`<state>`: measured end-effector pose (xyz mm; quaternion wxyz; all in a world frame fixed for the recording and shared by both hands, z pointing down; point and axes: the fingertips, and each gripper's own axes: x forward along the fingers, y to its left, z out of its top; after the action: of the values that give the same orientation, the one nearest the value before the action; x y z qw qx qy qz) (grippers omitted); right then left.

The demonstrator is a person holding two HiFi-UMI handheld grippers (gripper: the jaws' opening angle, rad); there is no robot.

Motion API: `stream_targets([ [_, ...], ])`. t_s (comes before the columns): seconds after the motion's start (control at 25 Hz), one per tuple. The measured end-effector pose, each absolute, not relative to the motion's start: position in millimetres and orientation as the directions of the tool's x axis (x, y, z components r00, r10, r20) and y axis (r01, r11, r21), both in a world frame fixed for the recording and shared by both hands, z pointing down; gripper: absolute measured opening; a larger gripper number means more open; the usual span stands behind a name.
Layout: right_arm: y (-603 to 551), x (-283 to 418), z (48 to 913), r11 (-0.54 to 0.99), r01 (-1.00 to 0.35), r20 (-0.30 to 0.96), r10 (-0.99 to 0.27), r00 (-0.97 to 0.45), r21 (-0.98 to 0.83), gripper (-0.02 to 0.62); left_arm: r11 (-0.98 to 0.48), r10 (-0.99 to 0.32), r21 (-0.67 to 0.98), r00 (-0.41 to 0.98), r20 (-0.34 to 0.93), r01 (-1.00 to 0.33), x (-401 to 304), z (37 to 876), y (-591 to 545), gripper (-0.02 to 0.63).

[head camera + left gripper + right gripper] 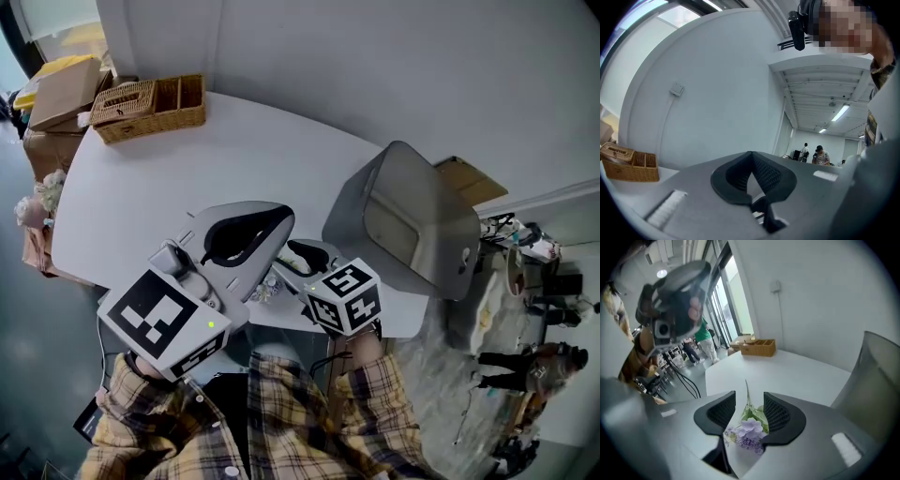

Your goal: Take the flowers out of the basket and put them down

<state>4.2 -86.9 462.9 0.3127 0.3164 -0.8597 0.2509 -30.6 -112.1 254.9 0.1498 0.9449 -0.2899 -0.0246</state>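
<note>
We found the right gripper (748, 397) angled down over the table (187, 178), its jaws standing roughly half apart and pressing on nothing. Through the gap we saw the flower (749, 430) lying on the white tabletop. Its pale purple blossom was toward 6 o'clock in the right gripper view, with green leaves above it and a thin stem running up toward 12 o'clock. One leaf came close to the right-hand jaw, but we could not make out any contact there.

In the head view the flower (263, 290) lay at about 6 o'clock on the table, just inside the near edge and between the two grippers. The basket (152, 108), woven and split into compartments, stood well apart from it at about 10 o'clock on the table, close to the far corner. From where we looked, we could not tell what its compartments held.

The left gripper (751, 154) pointed level across the table, its jaws brought together at the tips with nothing caught between them.

A grey chair (412, 220) stood against the table edge at 3 o'clock. Cardboard boxes (61, 82) sat beyond the table at 10 o'clock. Plaid sleeves (281, 422) filled the view at 6 o'clock.
</note>
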Motion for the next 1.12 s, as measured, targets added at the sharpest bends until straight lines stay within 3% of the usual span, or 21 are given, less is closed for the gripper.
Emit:
stream_targets([
  [0.24, -92.1, 54.7, 381.7, 0.637, -0.721, 0.514, -0.537, -0.669, -0.273, 0.183, -0.801, -0.540, 0.293, 0.841, 0.025, -0.523, 26.7, 249.5, -119.0, 0.015],
  [0.6, -96.0, 145.9, 306.4, 0.593, -0.765, 0.336, -0.688, -0.643, -0.251, 0.166, -0.828, -0.512, 0.266, 0.859, 0.002, -0.494, 110.7, 239.1, -117.4, 0.015],
  [1.12, -82.4, 234.9, 265.7, 0.498, -0.836, 0.230, -0.807, -0.544, -0.228, 0.061, -0.869, -0.440, 0.251, 0.898, 0.003, -0.426, 191.7, 231.1, -96.3, 0.015],
])
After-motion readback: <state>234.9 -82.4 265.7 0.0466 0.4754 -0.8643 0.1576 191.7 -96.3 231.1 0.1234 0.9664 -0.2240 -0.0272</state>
